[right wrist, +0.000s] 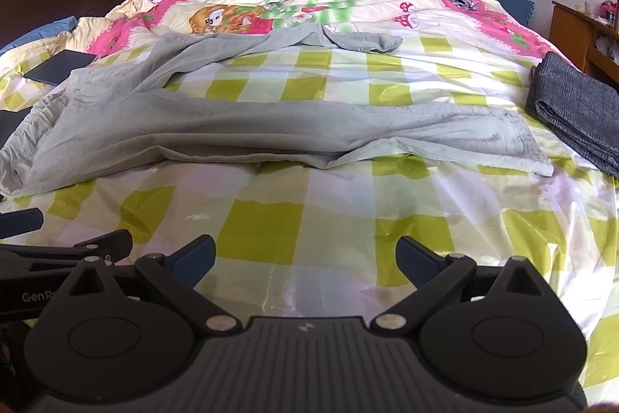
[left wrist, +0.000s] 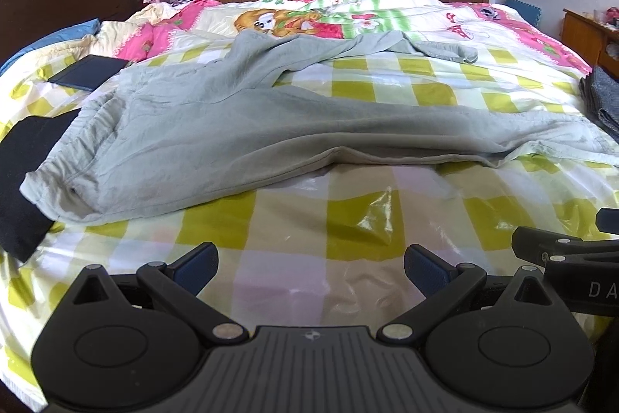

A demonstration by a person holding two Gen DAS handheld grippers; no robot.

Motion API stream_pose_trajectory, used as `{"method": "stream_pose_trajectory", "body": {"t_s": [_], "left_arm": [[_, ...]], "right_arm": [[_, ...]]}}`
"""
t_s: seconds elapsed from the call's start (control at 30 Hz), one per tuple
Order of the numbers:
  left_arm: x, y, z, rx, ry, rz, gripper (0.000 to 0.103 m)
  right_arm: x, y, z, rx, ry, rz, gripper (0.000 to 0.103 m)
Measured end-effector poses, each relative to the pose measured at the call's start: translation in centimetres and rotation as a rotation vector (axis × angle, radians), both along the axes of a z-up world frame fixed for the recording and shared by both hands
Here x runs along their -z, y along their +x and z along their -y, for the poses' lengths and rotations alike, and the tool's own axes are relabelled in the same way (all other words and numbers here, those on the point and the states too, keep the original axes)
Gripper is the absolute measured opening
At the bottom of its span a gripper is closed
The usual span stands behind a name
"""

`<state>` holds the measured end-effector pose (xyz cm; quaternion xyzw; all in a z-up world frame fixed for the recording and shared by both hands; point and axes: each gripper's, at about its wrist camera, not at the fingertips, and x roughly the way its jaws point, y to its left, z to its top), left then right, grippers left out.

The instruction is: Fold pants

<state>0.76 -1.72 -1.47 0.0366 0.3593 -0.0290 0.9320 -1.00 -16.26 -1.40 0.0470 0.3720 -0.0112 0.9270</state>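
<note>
Pale grey-green pants point(left wrist: 240, 126) lie spread and rumpled on the bed's checked plastic sheet, waistband at the left, one leg running right, the other bent toward the far side; they also show in the right wrist view point(right wrist: 247, 126). My left gripper point(left wrist: 309, 264) is open and empty, hovering over the sheet short of the pants' near edge. My right gripper point(right wrist: 305, 258) is open and empty, beside the left one, also short of the pants.
A folded dark grey garment point(right wrist: 576, 111) lies at the bed's right edge. A black cloth point(left wrist: 27, 180) and a dark flat case point(left wrist: 87, 72) lie at the left. A cartoon quilt point(left wrist: 309, 14) covers the far half. Headboard left, wardrobe and door behind.
</note>
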Motion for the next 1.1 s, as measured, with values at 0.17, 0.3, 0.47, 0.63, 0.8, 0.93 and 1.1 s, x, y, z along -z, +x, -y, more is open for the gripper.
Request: {"method": "stream_pose_trajectory", "body": {"t_s": [0.17, 0.3, 0.47, 0.63, 0.8, 0.93, 1.1], "left_arm": [[-0.4, 2.0, 1.2, 0.054, -0.024, 0.010, 0.103], [-1.0, 4.6, 2.3, 0.083, -0.038, 0.027, 0.103], [-1.6, 9.0, 2.9, 0.114, -0.032, 0.059, 0.103], [-1.0, 11.0, 2.9, 0.150, -0.066, 0.045, 0.103], [0.1, 10.5, 5.2, 0.224, -0.058, 0.043, 0.103], [0.4, 10.1, 7.2, 0.277, -0.037, 0.036, 0.103], [0.2, 9.8, 8.9, 0.307, -0.017, 0.031, 0.103]], "right_arm": [[-0.8, 2.6, 3.5, 0.066, 0.033, 0.011, 0.099], [-1.8, 7.6, 7.0, 0.127, 0.068, 0.030, 0.099], [-1.8, 12.5, 9.6, 0.151, 0.120, 0.002, 0.095], [0.0, 9.3, 14.3, 0.298, 0.149, -0.028, 0.094], [1.3, 5.3, 20.1, 0.466, 0.185, -0.050, 0.092], [1.6, 5.6, 22.7, 0.501, 0.299, -0.038, 0.087], [2.1, 5.9, 22.7, 0.455, 0.445, -0.028, 0.034]]}}
